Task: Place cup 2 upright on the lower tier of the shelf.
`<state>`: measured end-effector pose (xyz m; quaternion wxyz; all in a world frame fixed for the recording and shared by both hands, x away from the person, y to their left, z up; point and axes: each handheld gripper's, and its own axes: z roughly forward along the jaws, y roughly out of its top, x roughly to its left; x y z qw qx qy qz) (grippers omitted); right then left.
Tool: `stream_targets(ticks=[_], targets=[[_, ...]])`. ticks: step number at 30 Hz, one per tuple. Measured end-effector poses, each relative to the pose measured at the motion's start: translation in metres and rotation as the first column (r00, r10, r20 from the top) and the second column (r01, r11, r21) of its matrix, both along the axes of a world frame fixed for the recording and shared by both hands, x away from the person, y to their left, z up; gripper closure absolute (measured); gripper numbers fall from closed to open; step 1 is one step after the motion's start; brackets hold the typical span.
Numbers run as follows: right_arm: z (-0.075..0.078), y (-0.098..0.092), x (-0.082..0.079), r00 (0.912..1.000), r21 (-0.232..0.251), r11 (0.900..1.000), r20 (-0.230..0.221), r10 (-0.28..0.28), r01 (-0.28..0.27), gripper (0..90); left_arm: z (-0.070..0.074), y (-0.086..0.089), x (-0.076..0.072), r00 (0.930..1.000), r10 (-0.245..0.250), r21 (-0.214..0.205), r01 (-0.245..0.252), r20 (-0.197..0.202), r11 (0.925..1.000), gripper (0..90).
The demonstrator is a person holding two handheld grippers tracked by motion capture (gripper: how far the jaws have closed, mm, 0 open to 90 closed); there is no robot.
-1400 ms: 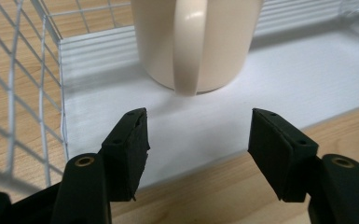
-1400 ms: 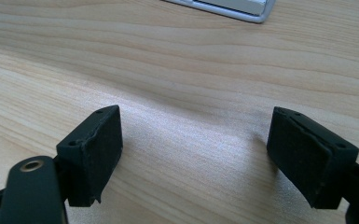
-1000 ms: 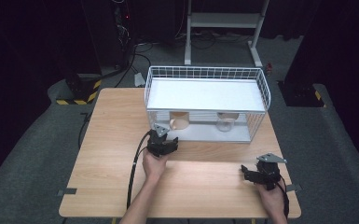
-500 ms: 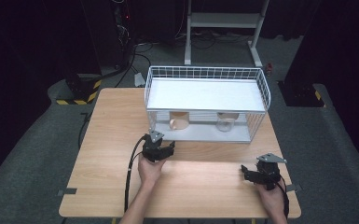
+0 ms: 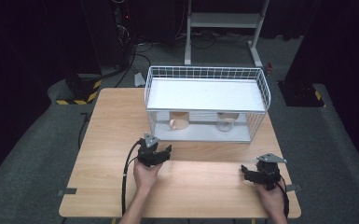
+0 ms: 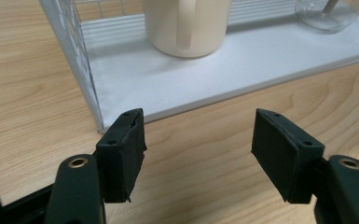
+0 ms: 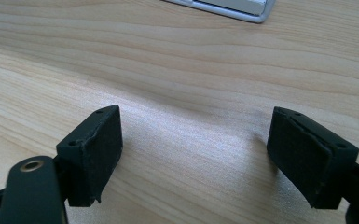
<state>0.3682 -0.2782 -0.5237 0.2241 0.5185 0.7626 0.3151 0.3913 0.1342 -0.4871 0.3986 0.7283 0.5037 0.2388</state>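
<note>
Worktop (image 5: 102, 140) of pale wood, a white wire rack (image 5: 205, 105) standing at its far middle. Left claw (image 5: 155, 155) sits just off the rack's near left corner, jaws apart with nothing between them. From its own view the cream mug (image 6: 186, 23) stands straight ahead and slightly left on the rack's lower shelf (image 6: 224, 79), handle turned toward the claw; the shelf's front lip lies between pads and mug. Mug is upright, so its long axis is vertical, and a level approach over the lip looks like what the next move calls for. In the high view the mug (image 5: 179, 120) is near this claw, apart from it. Further right on the same shelf, a clear glass (image 5: 225, 122), upright as far as can be told. Right claw (image 5: 259, 176) rests low near the worktop's near right edge, jaws apart and empty, well apart from both vessels. Left hand is plainly the nearer one to the mug.
</note>
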Motion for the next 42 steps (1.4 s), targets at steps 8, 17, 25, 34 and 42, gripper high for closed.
stream_targets(ticks=[8, 17, 25, 34, 42], targets=[[0.0, 0.0, 0.0, 1.0, 0.0, 1.0, -0.001, 0.0, 0.0, 18.1, -0.001, 0.008, -0.01, 1.0, 0.005, -0.027, -0.005, 0.001, 0.9996, 35.2], [0.0, 0.0, 0.0, 1.0, 0.0, 1.0, 0.0, 0.0, 0.0, 18.2, -0.006, 0.015, -0.025, 0.9999, 0.009, -0.048, -0.009, 0.006, 0.9988, 35.2], [0.0, 0.0, 0.0, 1.0, -0.001, 1.0, 0.001, 0.001, -0.001, 18.1, -0.009, 0.022, -0.036, 0.9998, 0.02, -0.041, -0.02, 0.0, 0.999, 34.8], [0.0, 0.0, 0.0, 1.0, -0.001, 1.0, 0.0, 0.0, 0.0, 18.2, -0.016, 0.027, -0.047, 0.9993, 0.036, -0.02, -0.036, -0.007, 0.9992, 34.7], [0.0, 0.0, 0.0, 1.0, 0.0, 1.0, 0.0, 0.0, 0.0, 18.2, -0.019, 0.027, -0.051, 0.9994, 0.033, 0.006, -0.033, -0.012, 0.9994, 34.5]])
